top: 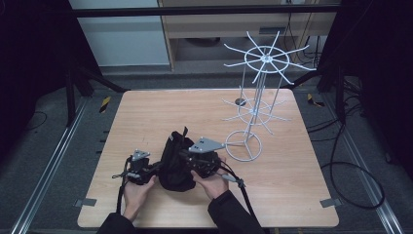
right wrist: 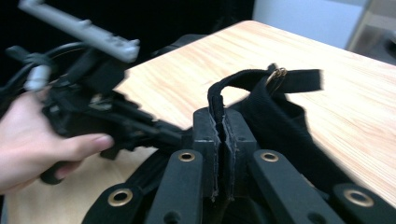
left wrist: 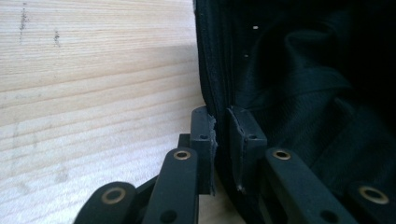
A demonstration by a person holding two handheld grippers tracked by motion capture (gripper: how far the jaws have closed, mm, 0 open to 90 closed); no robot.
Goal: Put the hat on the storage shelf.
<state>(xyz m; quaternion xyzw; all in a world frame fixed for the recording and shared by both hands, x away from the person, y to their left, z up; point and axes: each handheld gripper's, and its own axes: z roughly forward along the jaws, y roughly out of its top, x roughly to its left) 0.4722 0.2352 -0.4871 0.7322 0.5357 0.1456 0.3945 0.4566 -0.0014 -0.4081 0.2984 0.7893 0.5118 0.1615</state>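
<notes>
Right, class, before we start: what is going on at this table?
A person holds a black fabric bag between two handheld grippers on a wooden table. The left gripper is clamped on the bag's edge, the right gripper on its upper rim. A white wire display rack stands beside them, its hooks bare.

Dim room, grey floor [top: 44,146] w/ cables [top: 355,165] at right. Pale wood table [top: 292,195]. White panel [top: 122,34] & wood cabinet [top: 229,24] behind.
</notes>
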